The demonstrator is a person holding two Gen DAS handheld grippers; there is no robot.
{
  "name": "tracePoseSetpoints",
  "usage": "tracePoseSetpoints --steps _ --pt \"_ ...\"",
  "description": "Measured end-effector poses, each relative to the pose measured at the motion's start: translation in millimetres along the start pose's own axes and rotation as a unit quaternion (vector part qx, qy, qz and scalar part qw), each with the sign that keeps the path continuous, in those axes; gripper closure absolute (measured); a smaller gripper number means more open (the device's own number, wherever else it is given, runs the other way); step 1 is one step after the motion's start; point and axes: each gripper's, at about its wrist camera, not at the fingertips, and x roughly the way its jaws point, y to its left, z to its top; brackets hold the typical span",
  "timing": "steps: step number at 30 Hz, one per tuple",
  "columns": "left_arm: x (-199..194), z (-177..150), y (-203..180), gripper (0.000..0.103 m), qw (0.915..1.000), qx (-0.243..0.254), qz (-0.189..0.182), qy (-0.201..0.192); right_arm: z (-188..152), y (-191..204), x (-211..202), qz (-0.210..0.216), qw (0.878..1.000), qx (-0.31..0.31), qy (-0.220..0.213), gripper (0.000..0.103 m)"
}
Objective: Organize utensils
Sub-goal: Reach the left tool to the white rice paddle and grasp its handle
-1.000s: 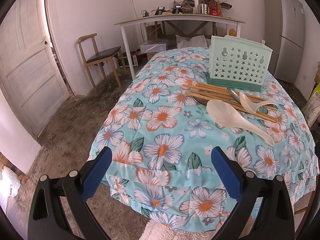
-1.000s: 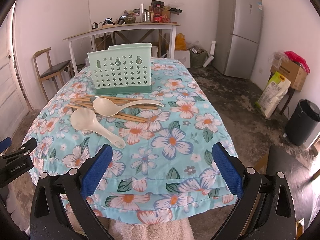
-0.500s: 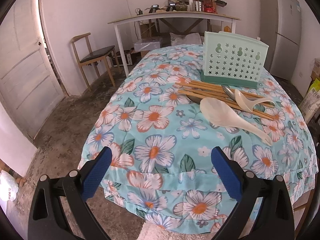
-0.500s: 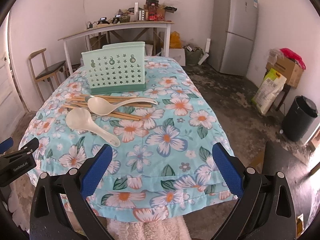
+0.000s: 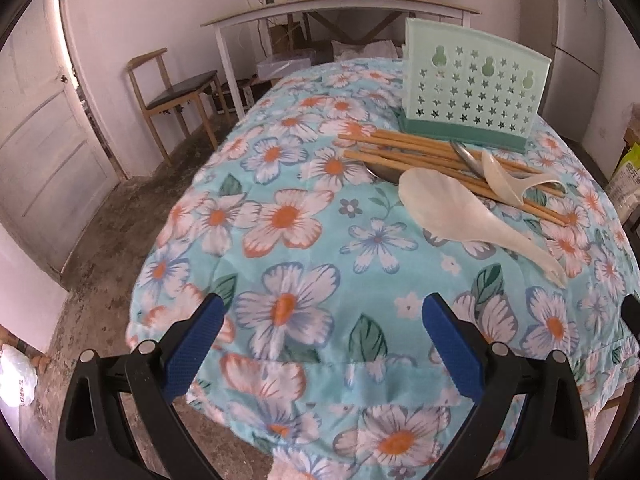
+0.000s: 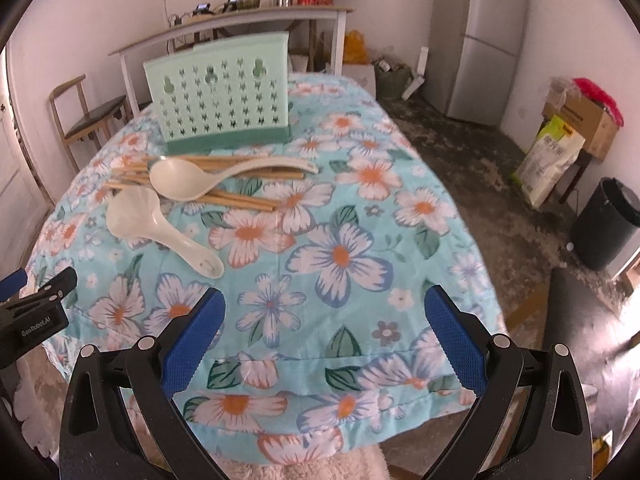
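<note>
The left gripper (image 5: 320, 320) hangs over the near edge of the desk (image 5: 280, 280), its blue ribbed fingers (image 5: 192, 340) spread wide and grasping nothing. The desk wears a soft quilted cloth, teal with white and orange flowers, which looks likely to give and wrinkle under anything pressed into it. Left of centre in the right wrist view lies the rice paddle (image 6: 160, 228), a broad, shallow white plastic blade with a short tapered handle; it is probably light, stiff and a little slick, best pinched across the handle. Just behind it the white ladle (image 6: 208, 178) rests on a scatter of bamboo chopsticks (image 6: 240, 200), thin, rigid and prone to rolling, so a hold at mid-length seems wise. A metal spoon (image 5: 464, 156) shows partly among them. Behind stands the mint-green perforated utensil holder (image 6: 224, 92), upright and hard-walled. Rightmost, the right gripper (image 6: 324, 320) is likewise released, holding nothing.
</note>
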Motion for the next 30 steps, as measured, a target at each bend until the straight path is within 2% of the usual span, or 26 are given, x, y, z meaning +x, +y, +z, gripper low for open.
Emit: tracePoseSetpoints --steps 6,12,15,21,24,26,30 --pt "23 19 1 0.006 0.9996 -0.012 -0.021 -0.012 12 5 37 0.018 1.000 -0.010 0.024 0.008" --pt "56 36 -3 0.006 0.9986 -0.013 -0.051 0.005 37 7 70 0.034 0.999 -0.016 0.020 0.008" --pt "68 35 -8 0.006 0.9982 -0.006 -0.057 0.017 41 8 96 0.044 0.997 -0.017 0.055 0.007" --pt "70 30 -6 0.006 0.9977 -0.001 -0.068 0.009 35 3 94 0.065 0.997 -0.036 0.031 0.007" --pt "70 29 -5 0.006 0.9971 0.009 -0.075 0.006 34 -6 91 0.093 0.994 -0.041 0.033 0.007" --pt "63 29 -1 0.006 0.9956 0.013 -0.092 -0.006 34 -12 89 0.112 0.993 -0.033 0.035 0.007" --pt "40 31 6 0.006 0.9895 0.010 -0.132 -0.059 37 -21 90 0.151 0.988 -0.001 0.026 0.007"
